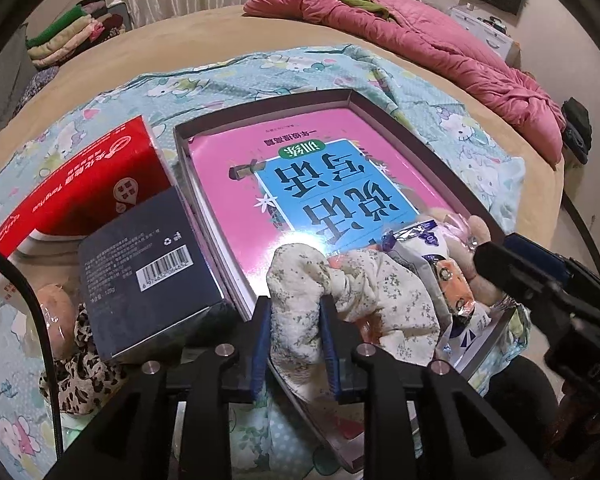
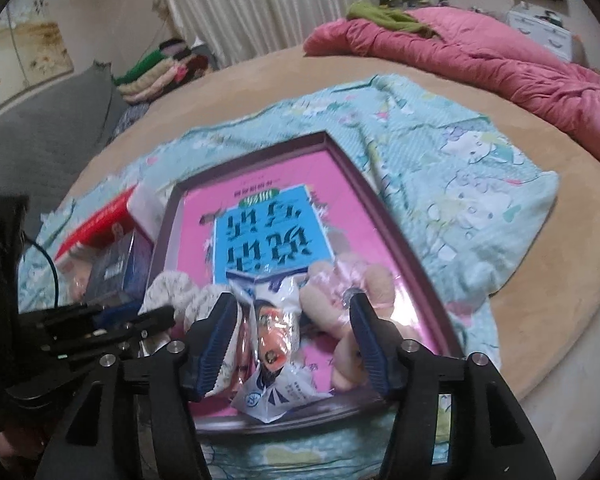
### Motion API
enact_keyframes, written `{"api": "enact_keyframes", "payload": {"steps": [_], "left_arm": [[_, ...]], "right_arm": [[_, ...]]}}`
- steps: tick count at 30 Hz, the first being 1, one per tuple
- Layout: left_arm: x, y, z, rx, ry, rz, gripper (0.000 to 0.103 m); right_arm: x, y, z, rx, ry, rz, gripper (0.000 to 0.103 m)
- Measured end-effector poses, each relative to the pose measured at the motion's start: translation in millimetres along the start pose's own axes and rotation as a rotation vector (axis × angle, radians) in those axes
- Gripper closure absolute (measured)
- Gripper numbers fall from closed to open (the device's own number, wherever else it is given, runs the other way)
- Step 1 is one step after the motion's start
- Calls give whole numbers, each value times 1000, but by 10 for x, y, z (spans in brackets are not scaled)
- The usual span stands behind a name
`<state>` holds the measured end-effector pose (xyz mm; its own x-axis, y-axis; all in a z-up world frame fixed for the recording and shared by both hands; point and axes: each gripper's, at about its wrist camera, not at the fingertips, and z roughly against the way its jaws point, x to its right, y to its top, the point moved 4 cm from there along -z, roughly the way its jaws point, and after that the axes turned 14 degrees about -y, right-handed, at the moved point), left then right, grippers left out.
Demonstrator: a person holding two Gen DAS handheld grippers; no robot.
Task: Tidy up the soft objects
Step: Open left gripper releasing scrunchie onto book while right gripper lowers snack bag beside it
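Left gripper (image 1: 296, 312) is pinching a bunch of the floral cloth (image 1: 364, 300), blue pads squeezed onto the fabric, lower center of the left wrist view. The cloth sits at the near end of the shallow box tray (image 1: 260, 114), on top of a glossy pink book (image 1: 312, 184) w/ a blue title panel.

Right gripper (image 2: 296, 320) is spread wide w/ nothing clamped. Between its fingers, bottom center of the right view, lies a white snack packet (image 2: 272, 344); a plush toy in clear plastic wrap (image 2: 340, 280) is just to the right of it, also inside the tray. Floral cloth shows again at center-left there, next to the left finger.

Left side of the left wrist view: red box (image 1: 80, 184), dark box w/ barcode (image 1: 148, 280) leaning on it, and a leopard-print fabric piece (image 1: 84, 376) at lower left. Everything's on a Hello Kitty sheet (image 1: 460, 128); pink quilt (image 1: 440, 48) upper right.
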<state>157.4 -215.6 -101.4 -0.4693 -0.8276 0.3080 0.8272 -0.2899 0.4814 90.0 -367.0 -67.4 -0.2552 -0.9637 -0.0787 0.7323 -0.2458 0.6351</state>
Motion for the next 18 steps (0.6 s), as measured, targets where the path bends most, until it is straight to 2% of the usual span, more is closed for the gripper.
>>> {"api": "enact_keyframes", "payload": {"steps": [13,14,15,17,18], "left_arm": [[45,11,151,26,-5,-15,58],[49,6,169,24,-8,-13,56],[51,2,196,27,-3,-16,53],[55,-2,268,38,4,-24,42],[55,-9,297,43,2,-24,40]], "right_arm": [[15,54,93,37,-17,-14,36],[7,59,99,36,-21,-13,32],[9,57,101,35,-19,-15,27],[-5,62,137,41,-17,-21,27],[-21,67,153,42,-12,-20,27]]}}
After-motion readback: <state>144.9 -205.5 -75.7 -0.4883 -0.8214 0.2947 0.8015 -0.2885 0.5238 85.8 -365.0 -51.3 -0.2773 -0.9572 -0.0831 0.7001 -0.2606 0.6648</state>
